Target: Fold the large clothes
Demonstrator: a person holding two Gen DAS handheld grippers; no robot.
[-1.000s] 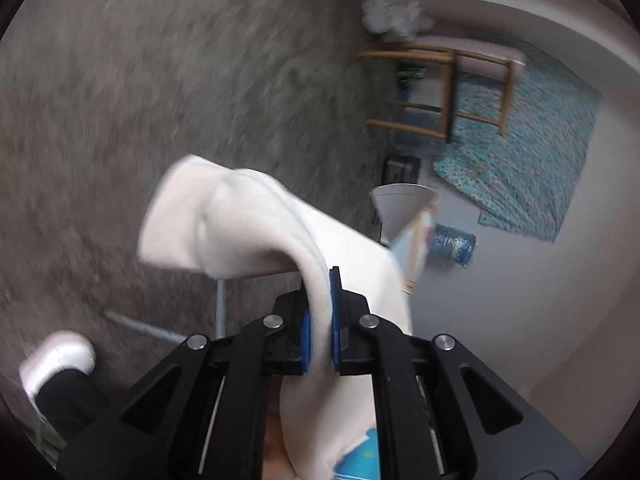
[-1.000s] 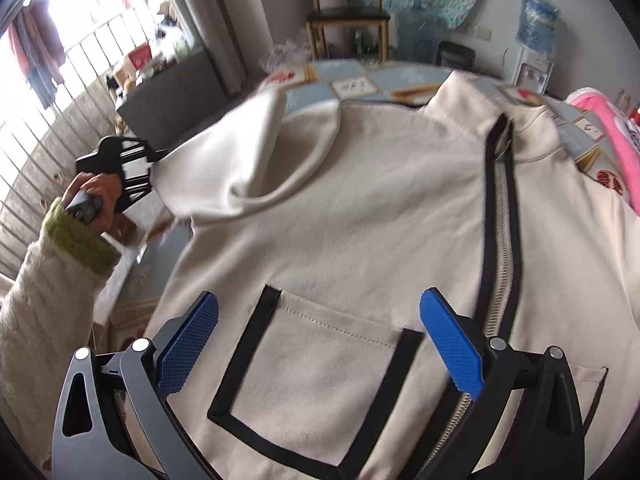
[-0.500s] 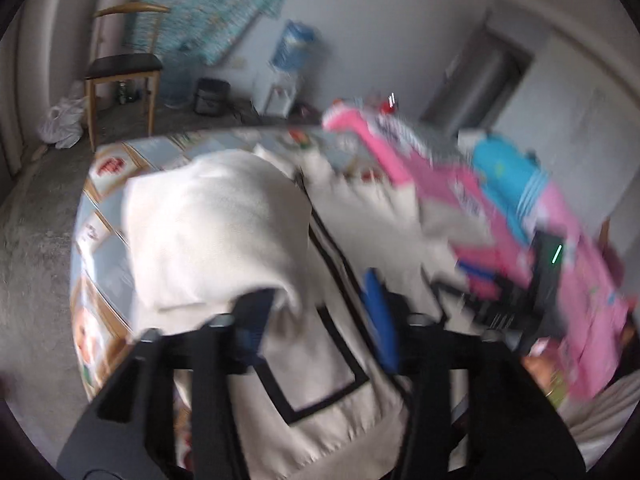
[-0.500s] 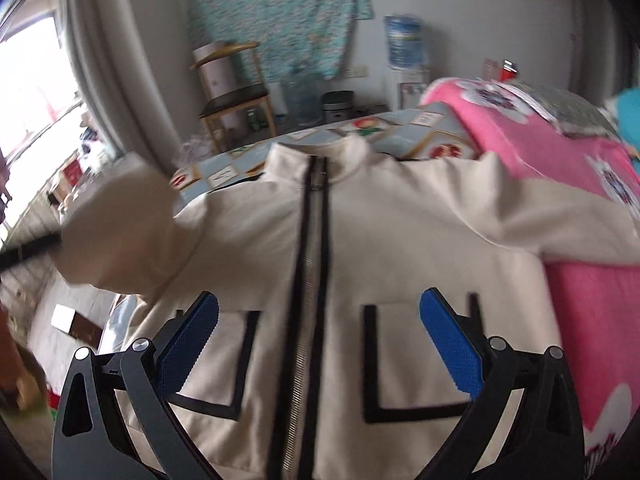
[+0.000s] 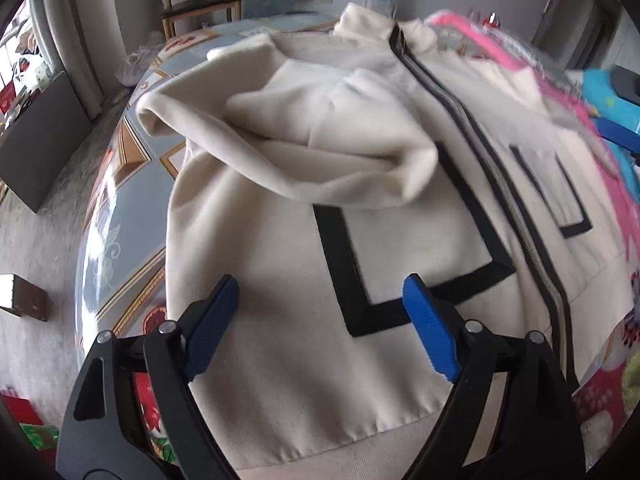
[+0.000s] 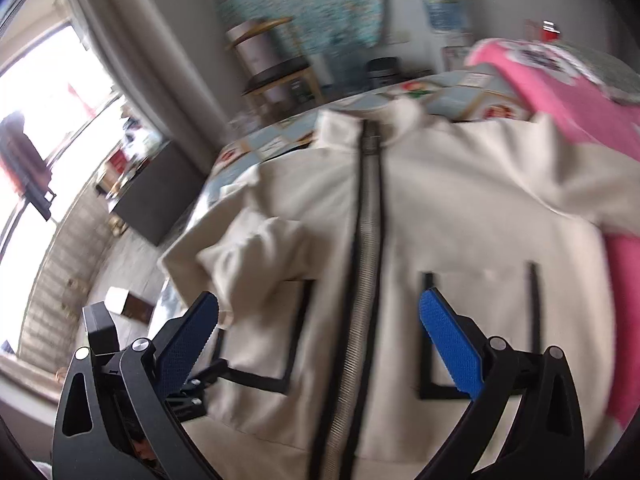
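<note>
Your left gripper [image 5: 320,320], earlier clamping the sleeve [image 5: 320,136], is now opening, empty, sleeve lying ahead on the jacket [image 5: 304,360]; your right gripper [image 6: 320,332] is standing apart, empty.

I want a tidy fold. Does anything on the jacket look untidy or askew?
Yes. The sleeve thrown over the cream jacket lies bunched and crumpled, partly covering the black-trimmed pocket, not flat. The other sleeve is not folded in.

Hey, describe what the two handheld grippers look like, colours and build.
Both match: the left gripper and right gripper have angular black frames with cut-out openings and silver pivot bolts, and each finger ends in a bright blue textured pad. No cables or sleeves show.
</note>
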